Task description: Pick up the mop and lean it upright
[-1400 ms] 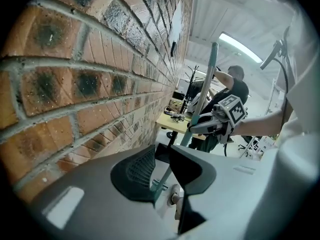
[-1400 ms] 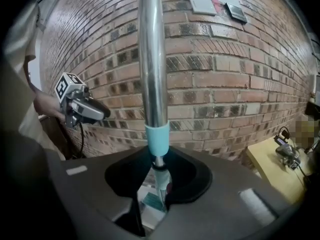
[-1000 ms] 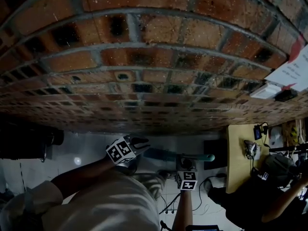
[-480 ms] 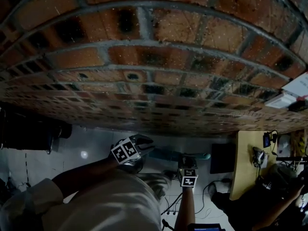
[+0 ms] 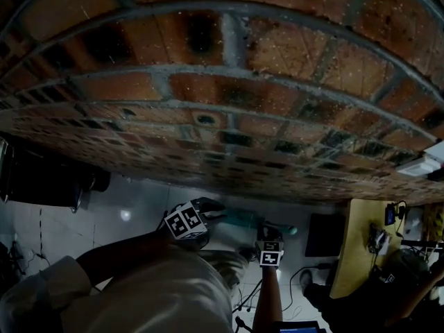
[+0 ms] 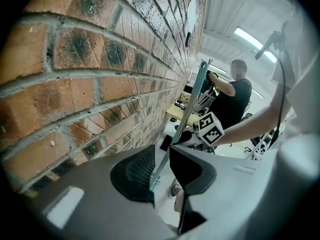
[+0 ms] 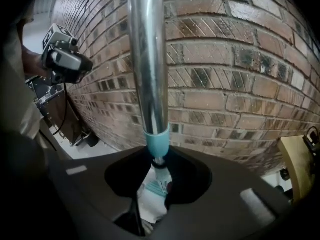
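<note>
A red brick wall [image 5: 222, 103] rises over a pale floor [image 5: 132, 203]. A yellow counter [image 5: 350, 245] stands at the right, with a strip light [image 6: 248, 38] overhead.

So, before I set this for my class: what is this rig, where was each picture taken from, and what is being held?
No robot: a person carries a hand-held gripper in each hand. Each has its own camera looking along its jaws; a third camera sits on the person's head. The head view looks down a brick wall to a pale floor. The left hand-held gripper and the right hand-held gripper are both closed on the mop's metal pole, beside the wall.
</note>
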A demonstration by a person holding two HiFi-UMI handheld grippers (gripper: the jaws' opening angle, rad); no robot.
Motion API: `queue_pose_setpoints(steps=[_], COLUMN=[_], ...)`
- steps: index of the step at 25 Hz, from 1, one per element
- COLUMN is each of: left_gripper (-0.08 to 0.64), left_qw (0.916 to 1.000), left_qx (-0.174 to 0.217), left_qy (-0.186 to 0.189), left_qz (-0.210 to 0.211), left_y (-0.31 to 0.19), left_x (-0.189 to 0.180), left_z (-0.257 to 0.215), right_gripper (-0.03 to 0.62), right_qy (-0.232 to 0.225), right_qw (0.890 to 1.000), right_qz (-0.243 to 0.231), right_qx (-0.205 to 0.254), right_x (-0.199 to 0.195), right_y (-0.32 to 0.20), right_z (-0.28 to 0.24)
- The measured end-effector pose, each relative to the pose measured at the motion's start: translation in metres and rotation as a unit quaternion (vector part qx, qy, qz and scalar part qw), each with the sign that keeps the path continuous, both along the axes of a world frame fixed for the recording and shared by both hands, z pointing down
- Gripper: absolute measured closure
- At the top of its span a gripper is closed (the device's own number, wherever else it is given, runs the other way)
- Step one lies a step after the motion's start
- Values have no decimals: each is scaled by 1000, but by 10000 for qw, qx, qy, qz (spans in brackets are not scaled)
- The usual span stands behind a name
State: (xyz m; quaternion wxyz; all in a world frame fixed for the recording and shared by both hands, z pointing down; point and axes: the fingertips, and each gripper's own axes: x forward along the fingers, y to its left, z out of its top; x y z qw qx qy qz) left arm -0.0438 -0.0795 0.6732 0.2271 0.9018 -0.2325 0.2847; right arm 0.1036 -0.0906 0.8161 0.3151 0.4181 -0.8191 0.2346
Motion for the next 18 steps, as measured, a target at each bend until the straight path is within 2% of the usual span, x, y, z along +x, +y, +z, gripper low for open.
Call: queue_pose_setpoints(steps=[12, 18], left_gripper=[449, 449], left_qw=[9999, 9992], left_qx=[-43, -29], left_qy=[-146, -246], left_qz=[-57, -323], left_y=[5, -1], left_x=[-12, -19], left_z=[13, 13], right_gripper=[488, 488], right_qy=[170, 275], right_qw=[9996, 9988], right_qz=[-110, -193], right_qx=[-175, -356], right_x=[-4, -6], right_y=[-13, -18], right_z=[49, 73])
